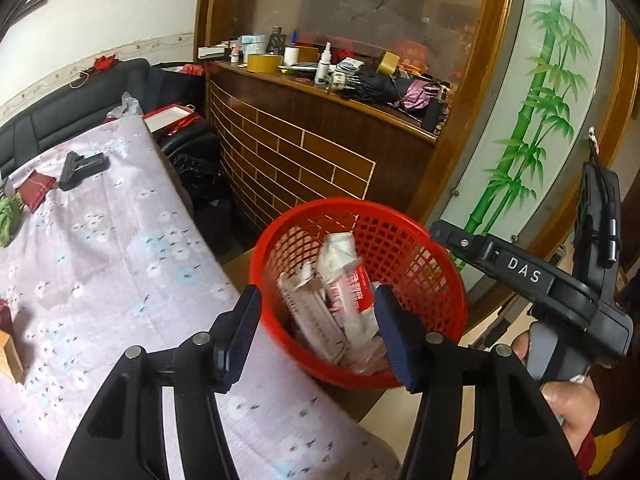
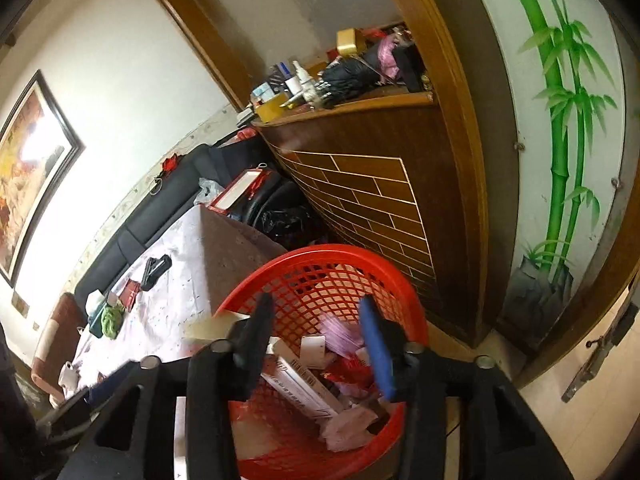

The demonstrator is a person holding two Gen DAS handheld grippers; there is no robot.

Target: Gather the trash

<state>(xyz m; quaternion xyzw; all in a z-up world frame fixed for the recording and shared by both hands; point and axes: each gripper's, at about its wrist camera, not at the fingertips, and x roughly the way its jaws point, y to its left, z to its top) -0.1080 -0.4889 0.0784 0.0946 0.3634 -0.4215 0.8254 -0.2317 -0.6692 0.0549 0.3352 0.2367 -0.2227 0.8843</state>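
Left gripper [image 1: 318, 330] jaws stand apart with nothing pinched between them; the red mesh basket [image 1: 404, 240] sits just ahead of and under the tips, on the floor beside the table. Trash in the basket [image 1: 340, 280] — white and red wrappers and a long white carton; the red print on them is too blurred to read. The right gripper [image 2: 316, 344] has its jaws parted too, empty, hanging over the same basket's near rim [image 2: 320, 254]. Seen from the left wrist, the right tool's arm reads "DAS" [image 1: 524, 270], held by a hand [image 1: 568, 404] right of the jaws. Left of the jaws: flowered tablecloth [image 1: 120, 248] with a black clip-like tool [image 1: 82, 166], a red packet [image 1: 36, 190] and something green [image 1: 8, 216], all well away from the basket. A bamboo-painted panel [image 1: 532, 120] stands behind.
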